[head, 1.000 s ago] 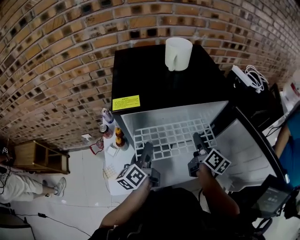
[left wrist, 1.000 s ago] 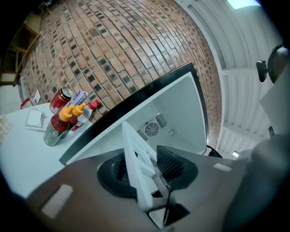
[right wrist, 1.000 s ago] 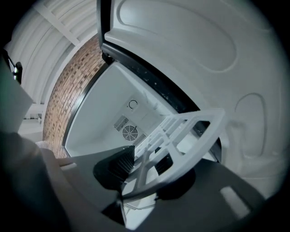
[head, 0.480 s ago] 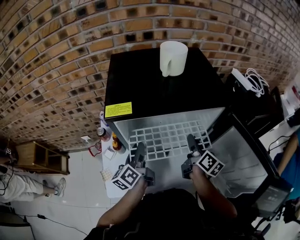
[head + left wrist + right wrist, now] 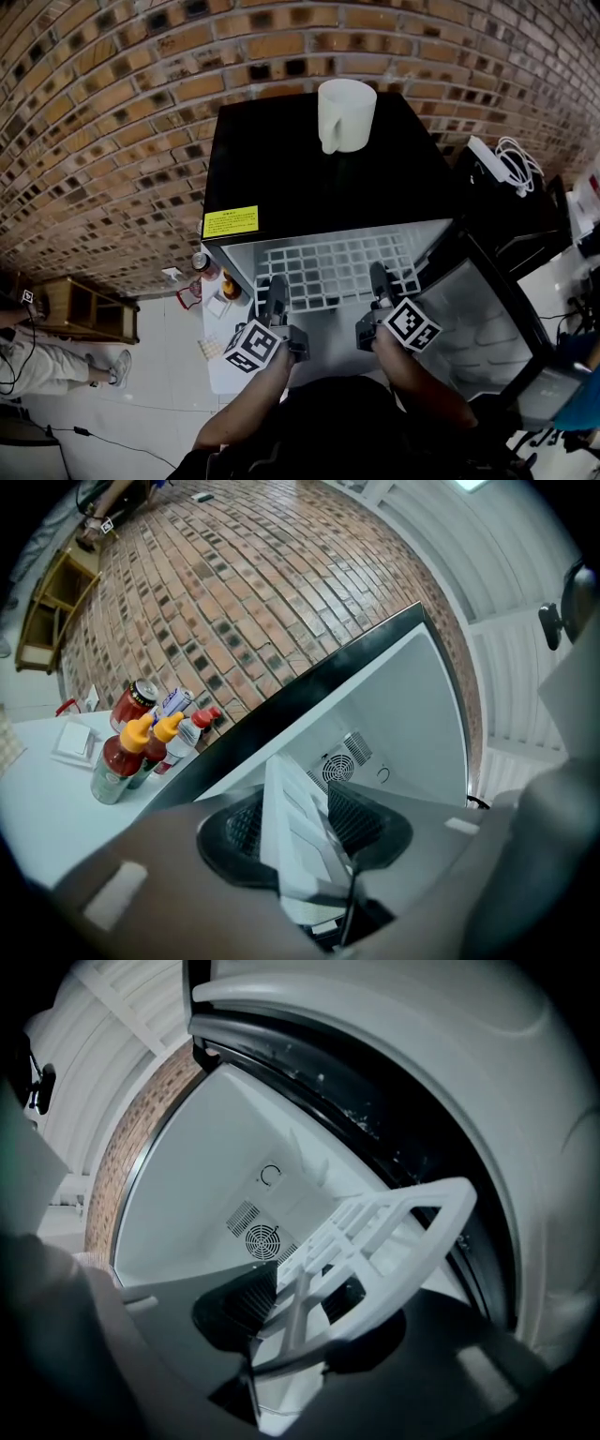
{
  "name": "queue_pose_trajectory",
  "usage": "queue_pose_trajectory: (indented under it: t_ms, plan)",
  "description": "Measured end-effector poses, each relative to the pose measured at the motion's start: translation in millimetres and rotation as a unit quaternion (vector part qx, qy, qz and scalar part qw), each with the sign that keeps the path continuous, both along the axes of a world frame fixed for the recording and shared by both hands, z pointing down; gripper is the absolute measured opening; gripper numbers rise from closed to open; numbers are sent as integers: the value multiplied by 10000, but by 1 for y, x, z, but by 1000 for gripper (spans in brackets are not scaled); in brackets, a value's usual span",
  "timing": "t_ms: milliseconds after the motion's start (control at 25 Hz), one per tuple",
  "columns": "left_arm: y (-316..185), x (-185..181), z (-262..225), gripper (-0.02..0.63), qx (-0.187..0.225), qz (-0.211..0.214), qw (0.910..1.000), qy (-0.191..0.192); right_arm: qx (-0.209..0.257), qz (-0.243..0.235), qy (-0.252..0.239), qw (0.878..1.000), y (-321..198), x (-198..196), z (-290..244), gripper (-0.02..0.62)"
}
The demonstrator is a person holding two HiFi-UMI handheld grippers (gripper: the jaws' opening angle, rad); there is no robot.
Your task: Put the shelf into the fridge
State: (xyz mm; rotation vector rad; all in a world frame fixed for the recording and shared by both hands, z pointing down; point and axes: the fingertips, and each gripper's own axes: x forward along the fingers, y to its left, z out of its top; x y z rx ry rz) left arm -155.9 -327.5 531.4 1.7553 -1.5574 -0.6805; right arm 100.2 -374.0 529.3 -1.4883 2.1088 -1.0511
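Observation:
A white grid shelf [image 5: 337, 267] lies level inside the open black fridge [image 5: 319, 178], its front edge toward me. My left gripper [image 5: 277, 289] is at the shelf's front left. Its jaws are opening, and the shelf [image 5: 286, 799] sits between them with the pads easing off. My right gripper [image 5: 378, 278] is at the front right. Its jaws are starting to open, but the shelf rim [image 5: 394, 1232] still lies against both pads. In the gripper views the left gripper [image 5: 300, 825] and right gripper [image 5: 291, 1314] point at the fridge's white back wall.
A white mug [image 5: 345, 112] stands on the fridge top. The fridge door [image 5: 483, 314] hangs open at the right. Sauce bottles and a can [image 5: 131, 747] stand on a white table left of the fridge. A brick wall lies behind. A seated person's legs [image 5: 37, 361] are at far left.
Both grippers and the shelf have moved a little deeper into the fridge. The shelf now sits further under the fridge top.

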Motion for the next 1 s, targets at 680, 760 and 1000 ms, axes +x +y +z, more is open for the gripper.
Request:
queue_pose_trajectory:
  t_ms: [680, 760, 1000]
  plan:
    - [-12, 17, 4, 94, -544, -182, 9971, 506, 79, 131, 49, 9999, -22, -4, 2, 166]
    - [-12, 17, 4, 94, -544, -177, 9971, 508, 83, 142, 52, 9999, -24, -4, 3, 166]
    - [-27, 13, 5, 94, -521, -191, 9972, 493, -31, 155, -32, 9999, -38, -7, 5, 166]
